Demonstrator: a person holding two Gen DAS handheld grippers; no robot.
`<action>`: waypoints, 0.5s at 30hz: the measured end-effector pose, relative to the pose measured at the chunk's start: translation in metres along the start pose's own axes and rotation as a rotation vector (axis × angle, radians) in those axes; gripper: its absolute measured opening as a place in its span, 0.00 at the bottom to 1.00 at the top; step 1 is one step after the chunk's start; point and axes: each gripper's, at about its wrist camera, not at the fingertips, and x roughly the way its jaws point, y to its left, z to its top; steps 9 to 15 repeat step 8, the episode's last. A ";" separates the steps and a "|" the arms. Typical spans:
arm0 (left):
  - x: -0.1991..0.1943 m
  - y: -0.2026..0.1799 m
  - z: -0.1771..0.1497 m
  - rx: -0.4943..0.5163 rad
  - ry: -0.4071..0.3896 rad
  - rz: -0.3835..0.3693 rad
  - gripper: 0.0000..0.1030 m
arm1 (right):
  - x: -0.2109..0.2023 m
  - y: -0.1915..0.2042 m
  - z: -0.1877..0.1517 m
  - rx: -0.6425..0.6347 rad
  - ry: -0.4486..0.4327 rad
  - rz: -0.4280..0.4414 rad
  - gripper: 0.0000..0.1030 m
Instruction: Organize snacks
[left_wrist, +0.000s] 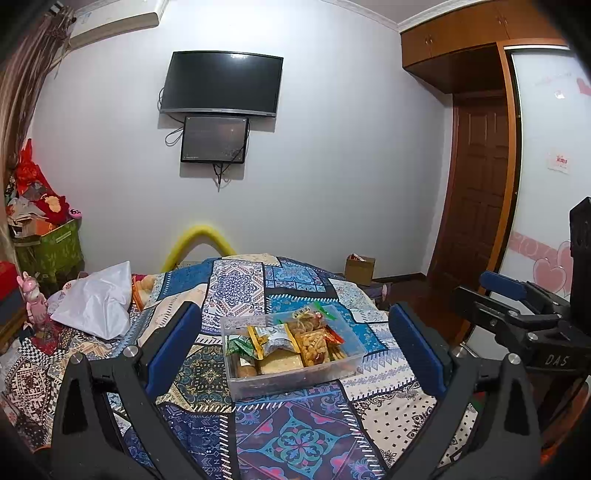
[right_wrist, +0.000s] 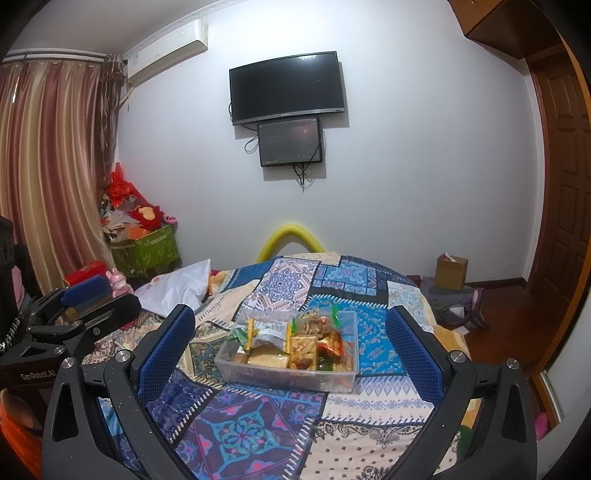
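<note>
A clear plastic box (left_wrist: 236, 384) sits on the patchwork bedspread (left_wrist: 295, 439), filled with several snack packets (left_wrist: 291, 343). The box also shows in the right wrist view (right_wrist: 258, 378) with its snack packets (right_wrist: 303, 343). My left gripper (left_wrist: 295, 347) is open and empty, held above the bed in front of the box. My right gripper (right_wrist: 290, 347) is open and empty, also in front of the box. Each gripper shows at the edge of the other's view: the right one (left_wrist: 517, 299) and the left one (right_wrist: 88, 299).
A white pillow (left_wrist: 96, 299) and a pink toy (left_wrist: 33, 299) lie at the bed's left. A green bin of clutter (right_wrist: 147, 247) stands by the curtain. A cardboard box (right_wrist: 451, 271) sits on the floor right, near a wooden door (left_wrist: 476, 199).
</note>
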 end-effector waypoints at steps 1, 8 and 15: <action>0.000 0.000 0.000 0.000 0.001 0.001 0.99 | 0.000 0.000 0.000 0.000 0.000 0.001 1.00; 0.002 -0.001 0.000 -0.001 0.007 -0.020 0.99 | 0.001 0.000 -0.001 0.002 0.002 0.002 1.00; 0.002 -0.001 0.000 -0.001 0.007 -0.020 0.99 | 0.001 0.000 -0.001 0.002 0.002 0.002 1.00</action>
